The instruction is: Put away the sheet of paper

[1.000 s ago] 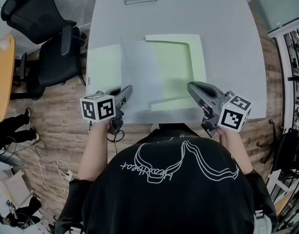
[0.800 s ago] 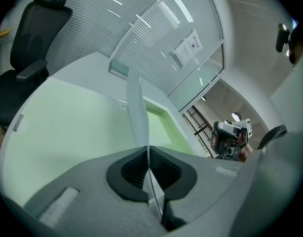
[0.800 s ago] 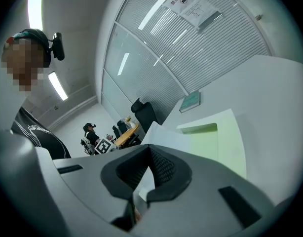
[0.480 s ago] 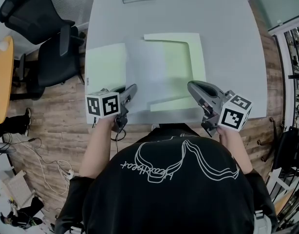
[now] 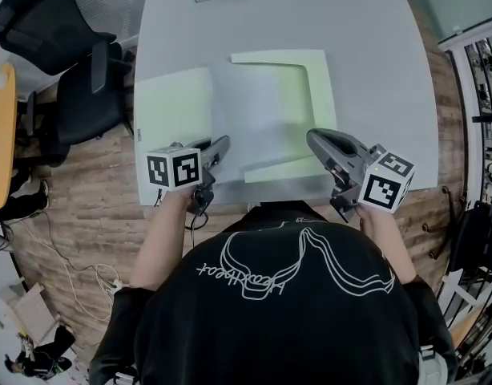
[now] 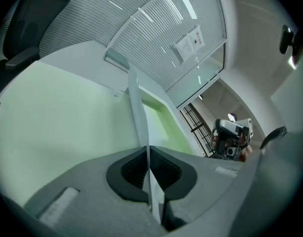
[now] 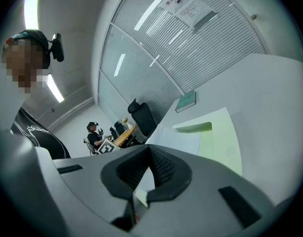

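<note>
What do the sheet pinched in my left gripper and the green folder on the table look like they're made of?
Sheet: likely paper, white and matte. From the shut left gripper it shows as a very thin edge that curves limply.
Green folder: thin plastic or card, pale and smooth, lying nearly flat. The look leaves open which.

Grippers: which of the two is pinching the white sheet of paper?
The left gripper: the sheet of paper stands edge-on between its shut jaws. The right gripper grips the green folder at its corner instead.
</note>
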`<state>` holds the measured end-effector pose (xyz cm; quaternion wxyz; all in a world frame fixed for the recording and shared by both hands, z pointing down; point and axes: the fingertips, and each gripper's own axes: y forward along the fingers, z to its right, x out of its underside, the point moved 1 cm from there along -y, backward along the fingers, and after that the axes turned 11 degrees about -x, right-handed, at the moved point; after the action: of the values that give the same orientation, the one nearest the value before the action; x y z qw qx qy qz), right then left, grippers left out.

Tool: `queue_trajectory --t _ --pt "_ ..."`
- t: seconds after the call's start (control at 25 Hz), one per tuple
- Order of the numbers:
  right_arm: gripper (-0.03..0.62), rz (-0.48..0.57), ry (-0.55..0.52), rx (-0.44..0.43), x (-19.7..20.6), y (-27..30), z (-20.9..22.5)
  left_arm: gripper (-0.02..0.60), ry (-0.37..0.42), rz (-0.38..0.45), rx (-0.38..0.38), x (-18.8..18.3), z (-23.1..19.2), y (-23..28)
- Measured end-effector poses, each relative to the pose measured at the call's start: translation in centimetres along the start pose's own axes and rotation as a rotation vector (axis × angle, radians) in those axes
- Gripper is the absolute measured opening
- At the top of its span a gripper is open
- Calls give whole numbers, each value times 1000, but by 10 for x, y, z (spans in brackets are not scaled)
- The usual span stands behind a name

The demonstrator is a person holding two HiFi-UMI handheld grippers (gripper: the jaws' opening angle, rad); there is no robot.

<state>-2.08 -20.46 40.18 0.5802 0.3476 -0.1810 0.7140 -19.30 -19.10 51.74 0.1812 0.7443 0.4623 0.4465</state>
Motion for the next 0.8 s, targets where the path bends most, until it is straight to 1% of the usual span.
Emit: queue_trajectory --t 0.08,0.32,0.8 --pt "9 -3 3 2 0 0 1 11 -8 1 9 -1 2 4" --pt "9 -7 13 7 5 1 2 11 -22 -13 6 3 3 13" --pt "9 9 39 18 12 -2 7 11 11 -72 27 4 14 34"
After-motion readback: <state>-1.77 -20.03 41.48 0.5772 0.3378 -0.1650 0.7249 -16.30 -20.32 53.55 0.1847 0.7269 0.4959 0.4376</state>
